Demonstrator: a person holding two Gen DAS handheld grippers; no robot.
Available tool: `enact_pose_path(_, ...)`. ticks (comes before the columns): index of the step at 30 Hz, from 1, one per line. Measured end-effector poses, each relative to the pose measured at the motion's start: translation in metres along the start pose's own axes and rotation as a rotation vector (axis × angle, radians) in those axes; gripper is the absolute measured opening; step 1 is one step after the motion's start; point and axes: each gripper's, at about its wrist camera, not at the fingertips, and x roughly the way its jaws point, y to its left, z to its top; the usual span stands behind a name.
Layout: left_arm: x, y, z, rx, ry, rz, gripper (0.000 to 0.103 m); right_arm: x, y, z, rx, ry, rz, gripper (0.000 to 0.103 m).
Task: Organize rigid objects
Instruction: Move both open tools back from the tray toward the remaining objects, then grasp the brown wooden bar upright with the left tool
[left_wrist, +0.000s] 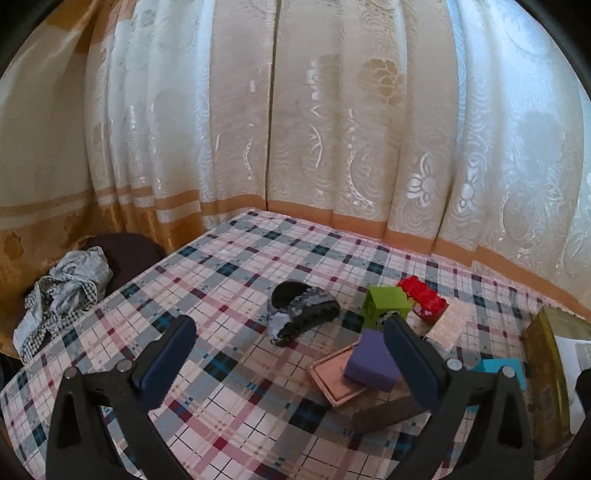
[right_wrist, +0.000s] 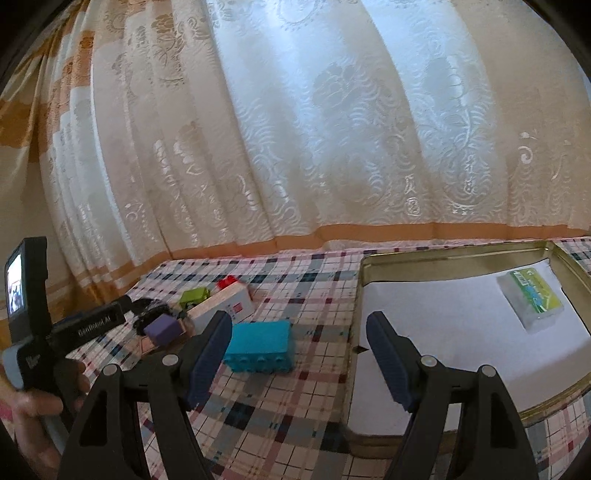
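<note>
A plaid table fills the lower half of both views, backed by a lace curtain. In the right wrist view a gold tin lies at 3 o'clock, a clear packet inside it. The right gripper hangs spread and empty over the tin's left edge; a teal brick sits just left of it. The left gripper is also spread and empty. Toward its 2 o'clock cluster a purple block on a pink tray, a green cube, a red brick and a dark clip.
</note>
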Motion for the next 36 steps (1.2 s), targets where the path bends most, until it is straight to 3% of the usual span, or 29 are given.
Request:
enact_pose_path(5, -0.001, -0.03, -0.009, 0.18, 0.035, -0.088, 0.101, 0.001, 0.0, -0.002, -0.002, 0.026, 0.013, 0.077)
enact_pose_path(10, -0.003, -0.057, -0.02, 0.323, 0.063, -0.155, 0.073, 0.002, -0.007, -0.003, 0.034, 0.05, 0.006, 0.077)
enact_pose_path(13, -0.005, -0.064, -0.023, 0.355, 0.072, -0.2, 0.066, 0.001, -0.008, -0.003, 0.041, 0.047, 0.003, 0.077)
enact_pose_path(19, -0.023, -0.087, -0.03, 0.47, 0.018, -0.322, 0.064, 0.0, -0.007, -0.002, 0.041, 0.045, 0.0, 0.077)
enact_pose_path(23, -0.01, -0.107, -0.039, 0.574, 0.078, -0.33, 0.063, 0.001, -0.01, -0.002, 0.055, 0.053, -0.004, 0.077)
enact_pose_path(32, 0.029, -0.092, -0.036, 0.45, 0.282, -0.349, 0.062, 0.002, -0.015, -0.002, 0.078, 0.068, 0.0, 0.077)
enact_pose_path(35, 0.031, -0.088, -0.039, 0.429, 0.312, -0.363, 0.042, 0.003, -0.015, -0.002, 0.079, 0.073, 0.002, 0.077)
enact_pose_path(36, 0.031, -0.086, -0.041, 0.41, 0.327, -0.394, 0.027, 0.003, -0.015, -0.003, 0.081, 0.073, 0.001, 0.077)
